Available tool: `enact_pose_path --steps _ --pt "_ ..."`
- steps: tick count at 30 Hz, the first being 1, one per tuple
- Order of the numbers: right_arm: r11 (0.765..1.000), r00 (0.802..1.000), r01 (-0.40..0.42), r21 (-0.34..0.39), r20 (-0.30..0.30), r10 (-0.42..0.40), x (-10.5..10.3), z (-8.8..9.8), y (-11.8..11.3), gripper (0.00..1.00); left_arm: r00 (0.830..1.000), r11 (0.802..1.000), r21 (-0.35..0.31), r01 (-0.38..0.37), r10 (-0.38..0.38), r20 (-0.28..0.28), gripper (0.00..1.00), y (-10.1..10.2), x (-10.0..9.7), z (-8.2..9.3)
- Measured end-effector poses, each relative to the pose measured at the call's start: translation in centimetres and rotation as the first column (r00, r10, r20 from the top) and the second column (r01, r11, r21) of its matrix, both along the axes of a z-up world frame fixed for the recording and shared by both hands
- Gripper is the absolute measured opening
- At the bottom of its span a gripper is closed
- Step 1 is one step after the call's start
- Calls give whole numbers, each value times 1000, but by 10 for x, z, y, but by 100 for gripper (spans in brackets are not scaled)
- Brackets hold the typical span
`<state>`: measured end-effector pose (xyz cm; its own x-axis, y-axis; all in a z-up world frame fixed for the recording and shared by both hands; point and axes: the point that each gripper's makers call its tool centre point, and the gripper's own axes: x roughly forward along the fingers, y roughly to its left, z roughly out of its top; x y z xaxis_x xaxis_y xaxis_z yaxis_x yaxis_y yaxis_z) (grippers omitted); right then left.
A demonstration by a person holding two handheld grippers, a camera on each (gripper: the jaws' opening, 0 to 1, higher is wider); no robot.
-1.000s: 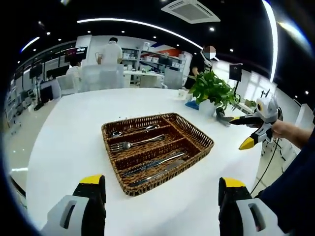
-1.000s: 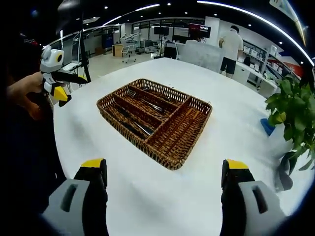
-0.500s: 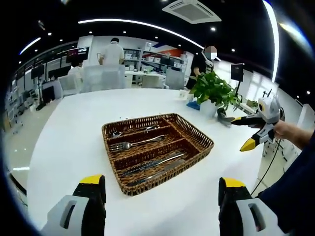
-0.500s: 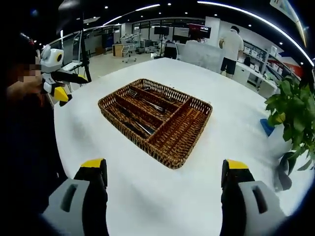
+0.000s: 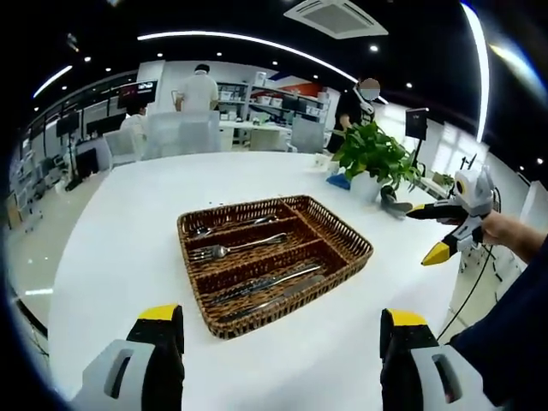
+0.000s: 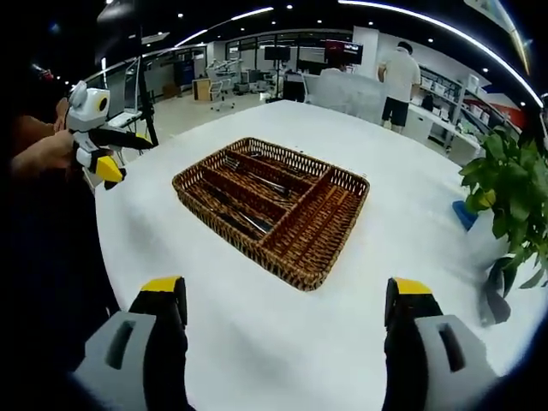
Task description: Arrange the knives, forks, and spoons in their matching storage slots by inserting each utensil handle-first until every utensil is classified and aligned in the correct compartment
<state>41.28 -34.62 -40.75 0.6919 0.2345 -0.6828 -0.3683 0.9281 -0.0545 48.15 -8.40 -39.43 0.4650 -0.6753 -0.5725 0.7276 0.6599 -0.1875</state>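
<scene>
A brown wicker basket [image 5: 190,265] lies in the middle of a white round table [image 5: 120,240]. Spoons [image 5: 233,227] fill its far long slot, a fork [image 5: 238,249] the middle one, and knives [image 5: 267,287] the near one. The cross compartment [image 5: 330,235] at the basket's end holds nothing. My left gripper [image 5: 281,318] hovers open just short of the basket's near rim. At the right, my right gripper [image 5: 418,233] is held open in a hand, off the table's edge. In the right gripper view the basket [image 6: 244,248] lies ahead of the open right gripper [image 6: 287,291], and the left gripper [image 6: 134,161] stands open at the left.
A potted green plant [image 5: 372,154] [image 6: 514,184] stands near the table's far edge, with a blue object [image 5: 336,181] [image 6: 465,218] beside it. White tabletop [image 6: 282,342] stretches all round the basket. People stand among desks and shelves in the background.
Both views have drifted only slightly with the hands. The basket and the utensils lie as before, and both grippers stay open.
</scene>
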Motion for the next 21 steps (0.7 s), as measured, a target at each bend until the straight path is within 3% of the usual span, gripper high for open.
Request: enact_pose_path --steps 21 --pt "999 999 -19 -30 -49 18 -10 -10 1 95 1000 1000 1 -13 13 12 98 -1 -4 4"
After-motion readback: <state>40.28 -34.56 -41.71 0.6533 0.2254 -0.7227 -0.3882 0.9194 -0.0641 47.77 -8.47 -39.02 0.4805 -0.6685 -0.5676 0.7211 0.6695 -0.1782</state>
